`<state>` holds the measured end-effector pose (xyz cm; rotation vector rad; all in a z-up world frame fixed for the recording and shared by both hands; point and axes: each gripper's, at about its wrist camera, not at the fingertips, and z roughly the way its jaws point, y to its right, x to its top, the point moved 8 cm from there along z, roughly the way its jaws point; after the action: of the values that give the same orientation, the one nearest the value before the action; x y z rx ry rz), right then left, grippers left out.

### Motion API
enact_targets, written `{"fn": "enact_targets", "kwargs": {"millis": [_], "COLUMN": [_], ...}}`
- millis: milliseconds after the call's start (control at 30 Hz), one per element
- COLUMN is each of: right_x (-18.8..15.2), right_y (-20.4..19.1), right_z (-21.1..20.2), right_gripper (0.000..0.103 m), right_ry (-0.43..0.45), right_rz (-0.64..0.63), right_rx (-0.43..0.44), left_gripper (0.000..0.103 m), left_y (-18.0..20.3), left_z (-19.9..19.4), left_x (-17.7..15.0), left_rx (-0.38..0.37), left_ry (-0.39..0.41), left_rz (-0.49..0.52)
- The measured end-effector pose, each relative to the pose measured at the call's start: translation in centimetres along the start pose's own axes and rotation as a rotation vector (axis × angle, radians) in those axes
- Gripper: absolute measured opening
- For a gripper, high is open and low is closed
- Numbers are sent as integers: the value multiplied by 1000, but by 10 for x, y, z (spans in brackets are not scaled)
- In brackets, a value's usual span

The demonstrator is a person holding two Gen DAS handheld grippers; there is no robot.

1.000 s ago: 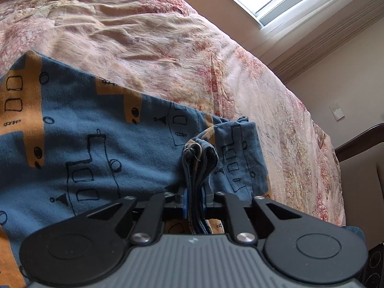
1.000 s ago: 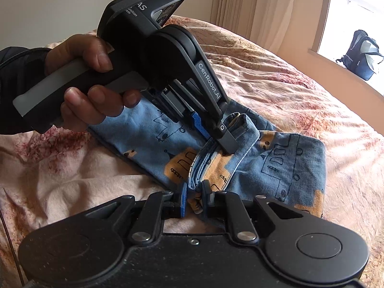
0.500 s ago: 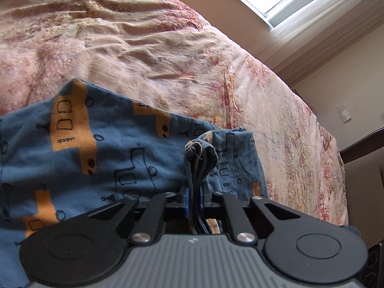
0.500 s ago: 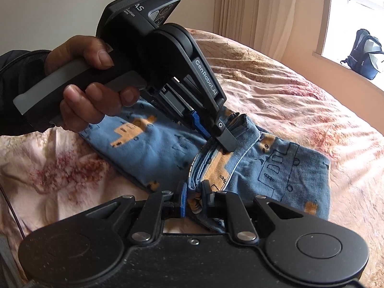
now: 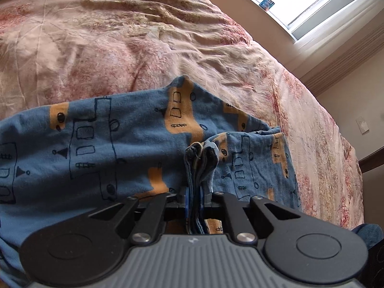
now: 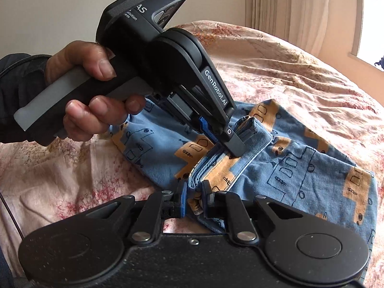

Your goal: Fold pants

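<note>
Blue pants [image 5: 124, 153] with orange patches and black line drawings lie on the bed, also in the right wrist view [image 6: 300, 168]. My left gripper [image 5: 195, 200] is shut on a bunched edge of the pants; it shows held by a hand in the right wrist view [image 6: 230, 144]. My right gripper [image 6: 194, 198] is shut on the same layered edge a little way along it. The edge is lifted between the two grippers, and the cloth spreads out beyond them.
A wrinkled pink floral bedspread [image 5: 144, 48] covers the bed [image 6: 300, 76]. A window [image 5: 312, 2] and wall stand beyond the bed's far side. Curtains [image 6: 288, 7] hang at the back. A dark wooden chair arm [image 5: 372, 160] is at the right.
Both grippers have carried the held edge across the bed; more of the pants now lies spread to the left in the left wrist view, and the fold lies further over.
</note>
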<state>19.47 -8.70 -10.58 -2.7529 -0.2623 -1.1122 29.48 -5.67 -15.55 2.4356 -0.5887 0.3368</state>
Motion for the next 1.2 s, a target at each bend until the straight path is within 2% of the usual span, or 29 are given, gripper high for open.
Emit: {"fn": "enact_targets", "kwargs": {"millis": [167, 267, 300, 333, 400, 467, 500, 533, 600, 700, 800, 900, 933, 1067, 1133, 1200], "right_x": [-6, -5, -5, -5, -9, -12, -12, -12, -7, 5, 5, -11, -18, -21, -17, -15], "right_y": [-4, -5, -5, -4, 3, 18, 29, 44, 77, 126, 166, 212, 225, 243, 228, 194], "right_z": [5, 4, 2, 0, -11, -26, -34, -43, -54, -49, -18, 5, 4, -28, -45, -56], "right_gripper": [15, 21, 26, 30, 58, 71, 76, 79, 95, 99, 99, 101, 102, 101, 101, 102], "right_ry": [-7, -2, 2, 4, 2, 7, 14, 25, 51, 101, 124, 84, 86, 130, 159, 162], "right_rz": [-17, -18, -15, -13, -24, -42, -51, -56, -49, -35, -35, -28, -8, 90, 96, 68], "right_rx": [-13, -6, 0, 5, 9, -21, -59, -118, -248, -437, -558, -693, -715, -713, -636, -548], "left_gripper": [11, 17, 20, 28, 43, 81, 87, 90, 91, 97, 99, 100, 100, 96, 98, 102], "left_y": [-2, -1, -1, -1, -1, 0, 0, 0, 7, 12, 7, -11, -18, -17, -2, 16], "left_z": [1, -2, -4, -7, -14, -22, -26, -29, -30, -20, -5, -4, -5, -25, -39, -45], "left_x": [-3, -3, -3, -3, -2, 1, 3, 4, 5, 7, 8, 7, 7, 3, -3, -10], "left_rx": [-9, 8, 22, 37, 73, 140, 202, 287, 404, 593, 709, 770, 784, 710, 651, 613], "left_ry": [7, 17, 26, 37, 64, 111, 146, 195, 259, 309, 304, 302, 293, 311, 350, 347], "left_rz": [32, 50, 51, 50, 47, 56, 60, 78, 127, 150, 134, 66, 52, 9, 27, 63]}}
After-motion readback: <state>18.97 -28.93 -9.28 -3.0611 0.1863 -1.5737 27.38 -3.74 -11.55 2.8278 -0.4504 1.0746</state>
